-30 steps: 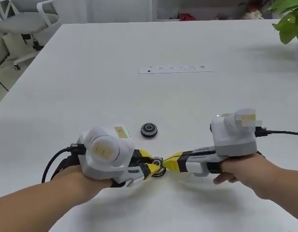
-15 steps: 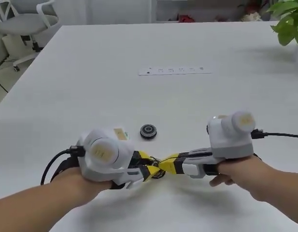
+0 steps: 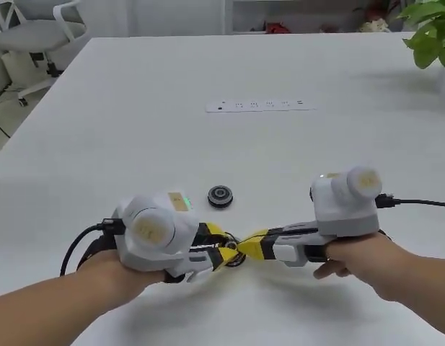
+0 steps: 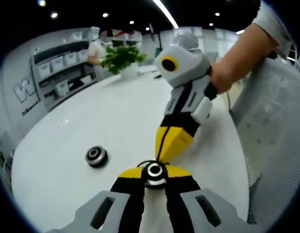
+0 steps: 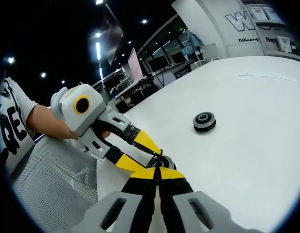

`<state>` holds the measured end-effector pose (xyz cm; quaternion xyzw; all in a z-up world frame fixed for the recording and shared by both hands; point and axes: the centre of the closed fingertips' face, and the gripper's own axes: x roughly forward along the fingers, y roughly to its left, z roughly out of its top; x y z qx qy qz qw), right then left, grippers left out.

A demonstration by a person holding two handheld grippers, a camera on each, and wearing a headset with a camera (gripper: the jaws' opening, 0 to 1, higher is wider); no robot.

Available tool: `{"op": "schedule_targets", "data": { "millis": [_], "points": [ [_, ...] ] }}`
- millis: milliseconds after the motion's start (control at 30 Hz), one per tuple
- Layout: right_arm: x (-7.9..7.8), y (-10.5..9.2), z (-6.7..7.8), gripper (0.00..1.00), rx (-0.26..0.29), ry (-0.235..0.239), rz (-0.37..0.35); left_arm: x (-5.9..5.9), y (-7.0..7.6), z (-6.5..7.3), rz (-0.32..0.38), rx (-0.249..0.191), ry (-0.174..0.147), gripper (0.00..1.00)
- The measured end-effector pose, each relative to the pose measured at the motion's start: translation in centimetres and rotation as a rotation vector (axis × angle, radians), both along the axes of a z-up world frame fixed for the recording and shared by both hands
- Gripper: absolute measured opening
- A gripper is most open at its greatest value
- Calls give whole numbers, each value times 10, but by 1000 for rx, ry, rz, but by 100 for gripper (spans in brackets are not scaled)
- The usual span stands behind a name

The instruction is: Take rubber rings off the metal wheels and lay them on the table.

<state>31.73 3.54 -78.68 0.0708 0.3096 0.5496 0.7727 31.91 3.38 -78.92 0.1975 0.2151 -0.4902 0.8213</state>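
Observation:
A small metal wheel [image 4: 154, 174] sits clamped between the yellow-tipped jaws of my left gripper [image 4: 154, 170], just above the white table [image 3: 294, 151]. My right gripper [image 5: 158, 171] comes in from the right, its tips pressed together on the thin black rubber ring [image 5: 160, 155] at the wheel's rim. In the head view the left gripper [image 3: 226, 253] and the right gripper [image 3: 241, 247] meet tip to tip near the table's front edge. A second wheel [image 3: 220, 195] with its dark ring lies flat on the table just behind them, apart from both grippers.
A white power strip [image 3: 254, 105] lies across the table's middle. A green plant [image 3: 428, 32] stands at the far right corner, and an office chair [image 3: 34, 29] is off the far left. A black cable [image 3: 420, 202] trails right from the right gripper.
The right gripper has shifted slightly left, closer against the left gripper's tips. The wheel on the table has not moved.

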Motion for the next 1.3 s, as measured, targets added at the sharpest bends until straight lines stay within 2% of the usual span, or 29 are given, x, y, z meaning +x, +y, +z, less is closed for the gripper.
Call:
{"op": "schedule_targets", "data": {
  "millis": [67,367,633,967,1300],
  "points": [
    [0,0,0,0,2,-1,-2,-1,-1,1,-2,-13,16,20],
    [1,0,3,0,12,0,-1,-6,-1,6,-22,-27,26,25],
    [4,-1,8,0,20,-7,-15,-11,0,21,-20,-73,39,34],
    [-2,5,16,0,33,-7,-7,-15,12,33,-12,-103,30,38],
    [-5,8,21,0,40,-5,8,-19,28,45,15,-147,34,49]
  ]
}}
